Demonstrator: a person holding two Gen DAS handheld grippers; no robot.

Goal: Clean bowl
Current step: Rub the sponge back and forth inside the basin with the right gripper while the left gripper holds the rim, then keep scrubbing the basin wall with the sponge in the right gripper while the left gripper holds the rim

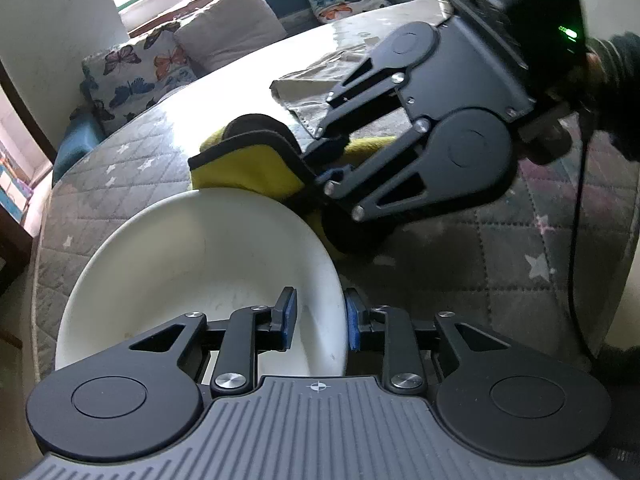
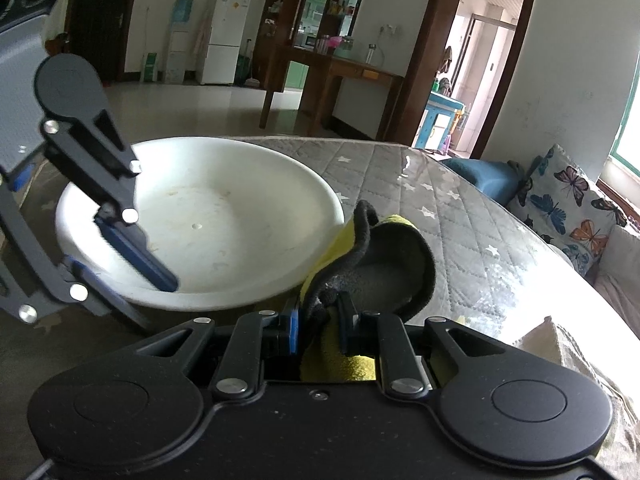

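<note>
White plastic, faintly stained on the inside: the bowl (image 1: 208,264) sits on the quilted, star-patterned table cover (image 1: 460,264), well in from the table edge. Light brown smears and specks show on its inner wall in the right wrist view.

The left gripper (image 1: 320,316) has its fingers straddling the near rim of the bowl, one pad inside and one outside. A clear gap remains between them, and neither pad is seen pressing the wall; the jaws are partly open and grip nothing yet.

The right gripper (image 2: 318,328) is closed on a yellow cleaning cloth with black edging (image 2: 384,256), which bunches up above the fingers. The cloth rests just beside the bowl's rim, outside it, not yet over the stained area.

A folded grey cloth (image 1: 316,92) lies farther back on the table, apart from the work.

Recommendation: the bowl looks light and likely to slide on the glossy cover, so the left jaws should close firmly on the rim before any wiping. The cloth should then be lifted over the rim and pressed against the inner wall, working across the smears.
</note>
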